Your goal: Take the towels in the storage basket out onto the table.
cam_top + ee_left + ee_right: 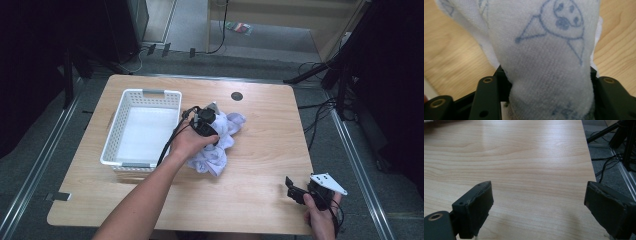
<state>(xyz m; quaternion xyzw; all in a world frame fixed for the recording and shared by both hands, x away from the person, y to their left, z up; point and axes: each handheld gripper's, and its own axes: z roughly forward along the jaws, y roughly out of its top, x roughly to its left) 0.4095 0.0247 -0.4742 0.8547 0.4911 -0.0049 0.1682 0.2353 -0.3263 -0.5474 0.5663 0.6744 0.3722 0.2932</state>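
A white cloth (220, 145) with blue line drawings lies crumpled in the middle of the wooden table (260, 170). My left gripper (207, 120) is down on the cloth's upper part, just right of a white slatted basket (150, 95). In the left gripper view a thick fold of the cloth (544, 57) is bunched between the two black jaws, which press on it from both sides. My right gripper (295, 190) hovers near the table's front right corner. Its jaws stand wide apart with nothing between them, over bare wood (539, 210).
The basket looks empty and sits left of centre. A small black disc (237, 96) is set in the tabletop near the far edge. Cables and stand legs (325, 75) lie on the floor beyond the table's right edge.
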